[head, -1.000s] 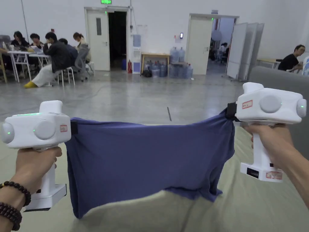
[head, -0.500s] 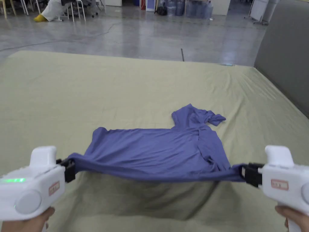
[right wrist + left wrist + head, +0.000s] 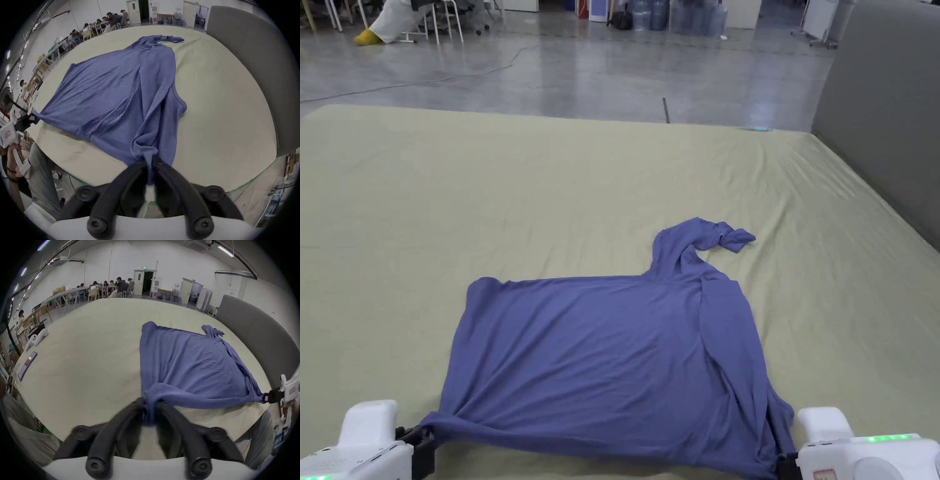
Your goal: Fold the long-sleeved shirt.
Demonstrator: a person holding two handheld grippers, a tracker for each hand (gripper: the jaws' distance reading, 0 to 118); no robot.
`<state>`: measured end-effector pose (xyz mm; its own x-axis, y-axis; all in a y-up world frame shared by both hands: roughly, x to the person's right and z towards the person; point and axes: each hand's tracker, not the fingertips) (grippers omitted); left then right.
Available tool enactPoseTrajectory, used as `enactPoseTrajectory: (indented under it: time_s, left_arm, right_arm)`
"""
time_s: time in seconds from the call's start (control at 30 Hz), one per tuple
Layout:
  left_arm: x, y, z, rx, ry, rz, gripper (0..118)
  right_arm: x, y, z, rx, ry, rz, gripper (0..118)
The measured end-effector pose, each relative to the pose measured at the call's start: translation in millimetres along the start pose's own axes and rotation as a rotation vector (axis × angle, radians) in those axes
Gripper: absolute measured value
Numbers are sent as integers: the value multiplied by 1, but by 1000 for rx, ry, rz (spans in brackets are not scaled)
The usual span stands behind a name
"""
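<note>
While I look down through the head view, the blue long-sleeved jersey shirt [image 3: 600, 356] lies spread on the pale green padded table [image 3: 487, 200], one sleeve bunched at its far right. My left gripper [image 3: 425, 447] and right gripper [image 3: 784, 465] sit at its two near corners.

From the left gripper view, my jaws are pinched together on a gathered corner of the shirt.

From the right gripper view, my jaws clamp the other near corner, cloth bunched between them.
</note>
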<state>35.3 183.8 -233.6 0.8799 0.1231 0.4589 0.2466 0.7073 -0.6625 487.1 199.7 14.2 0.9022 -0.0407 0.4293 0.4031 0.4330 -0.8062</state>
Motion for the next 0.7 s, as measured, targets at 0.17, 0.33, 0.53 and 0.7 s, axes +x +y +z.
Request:
enactPoseTrajectory:
  time_s: [0.17, 0.33, 0.53, 0.7]
  left_arm:
    - [-10, 7, 14, -16, -11, 59, 118]
    - [-4, 40, 41, 43, -11, 58, 113]
    - [6, 76, 36, 111, -35, 51, 0]
    - [26, 93, 2, 78, -39, 17, 0]
  right_arm:
    - [6, 3, 32, 82, 1, -24, 114]
    - [16, 23, 71, 198, 17, -105, 87]
    - [9, 50, 74, 268, 19, -104, 5]
    - [7, 64, 44, 232, 39, -119, 5]
